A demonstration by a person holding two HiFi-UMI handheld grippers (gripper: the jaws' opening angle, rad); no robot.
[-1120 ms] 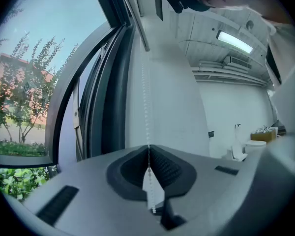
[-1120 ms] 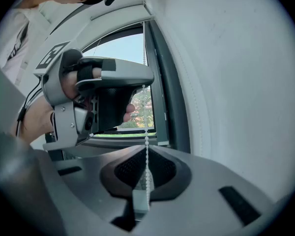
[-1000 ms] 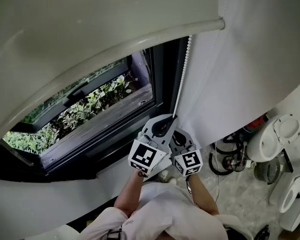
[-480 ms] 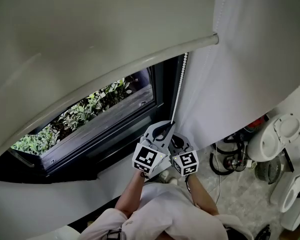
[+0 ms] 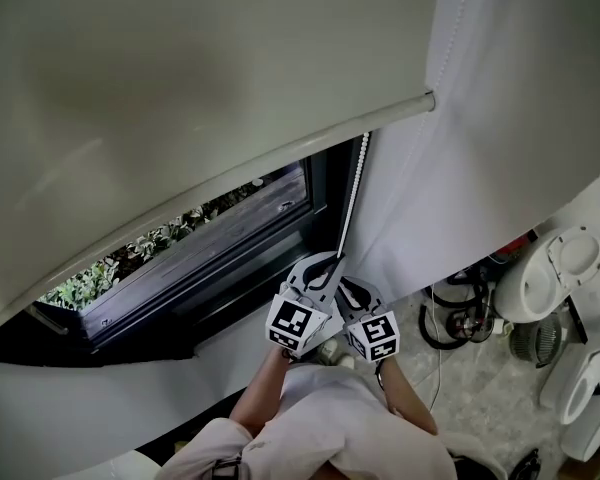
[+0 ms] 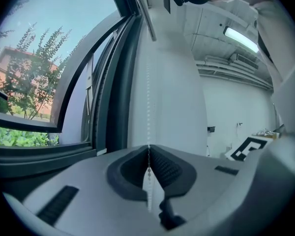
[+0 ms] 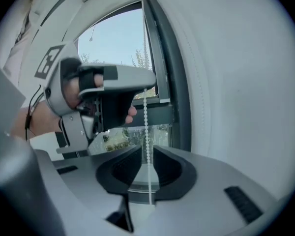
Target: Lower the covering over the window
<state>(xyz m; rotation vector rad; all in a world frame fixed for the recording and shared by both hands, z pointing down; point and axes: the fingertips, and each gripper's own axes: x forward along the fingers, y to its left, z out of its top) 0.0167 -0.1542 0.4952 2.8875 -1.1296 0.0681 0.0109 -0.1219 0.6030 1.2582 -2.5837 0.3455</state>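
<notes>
Roller blind | left claw pinching bead chain; right claw just opening around it

Daylight is admitted through the window; edges are bent by wide-angle lenses, and near foregrounds seem softly blurred.

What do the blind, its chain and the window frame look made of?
Blind: pale matt fabric, probably; smooth sheet, no gloss. Chain: small white beads, likely plastic; no metal glint. Frame: dark, smooth, faint sheen; painted metal or plastic, unclear which.
</notes>
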